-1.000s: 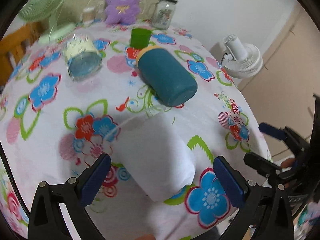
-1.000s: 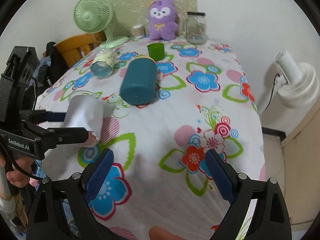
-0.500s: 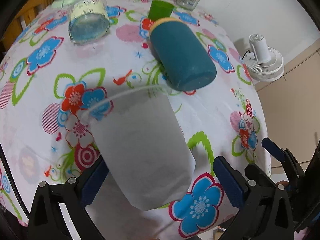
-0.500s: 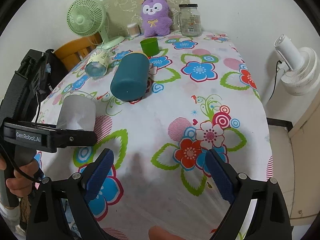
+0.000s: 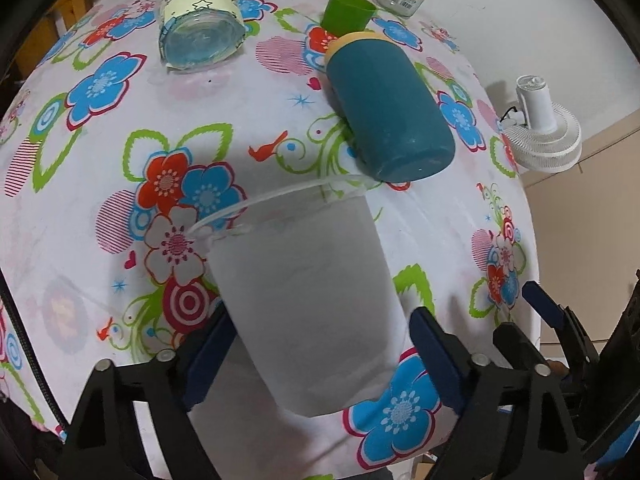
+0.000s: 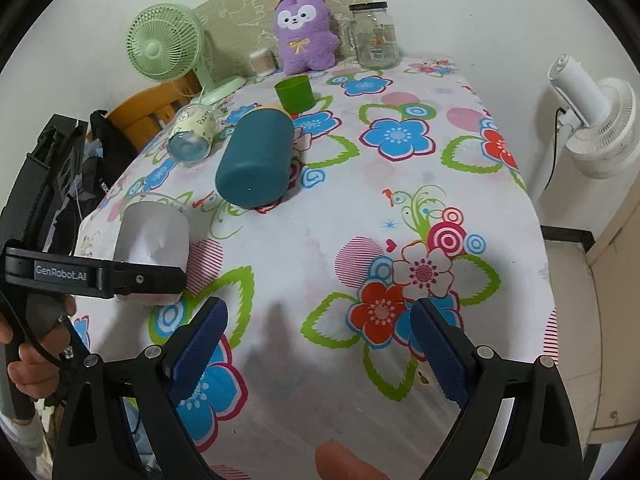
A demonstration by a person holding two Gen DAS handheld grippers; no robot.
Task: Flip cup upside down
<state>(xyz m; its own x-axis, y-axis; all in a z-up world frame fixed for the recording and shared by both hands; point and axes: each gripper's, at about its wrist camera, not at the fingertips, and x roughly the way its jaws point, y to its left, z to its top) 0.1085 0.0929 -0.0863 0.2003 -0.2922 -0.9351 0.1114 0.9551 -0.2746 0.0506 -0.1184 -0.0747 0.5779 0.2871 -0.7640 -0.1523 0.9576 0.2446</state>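
A frosted translucent plastic cup (image 5: 308,300) is held between the blue pads of my left gripper (image 5: 320,344), which is shut on its lower half. The cup's open rim points up and away from the camera, its base toward me. In the right wrist view the cup (image 6: 154,240) stands upright at the table's left edge with my left gripper (image 6: 120,276) across it. My right gripper (image 6: 316,348) is open and empty above the front of the table.
On the flowered tablecloth (image 6: 400,200) lie a teal cup (image 6: 256,160) and a glass jar (image 6: 192,138) on their sides. A green cup (image 6: 295,94), a purple plush (image 6: 306,36), a glass mug (image 6: 374,36) and a green fan (image 6: 166,46) stand at the back. A white fan (image 6: 592,120) stands beside the table.
My left gripper closed on the frosted cup and turned it from lying on its side to standing with its rim up. The right gripper stayed open and drew back slightly.
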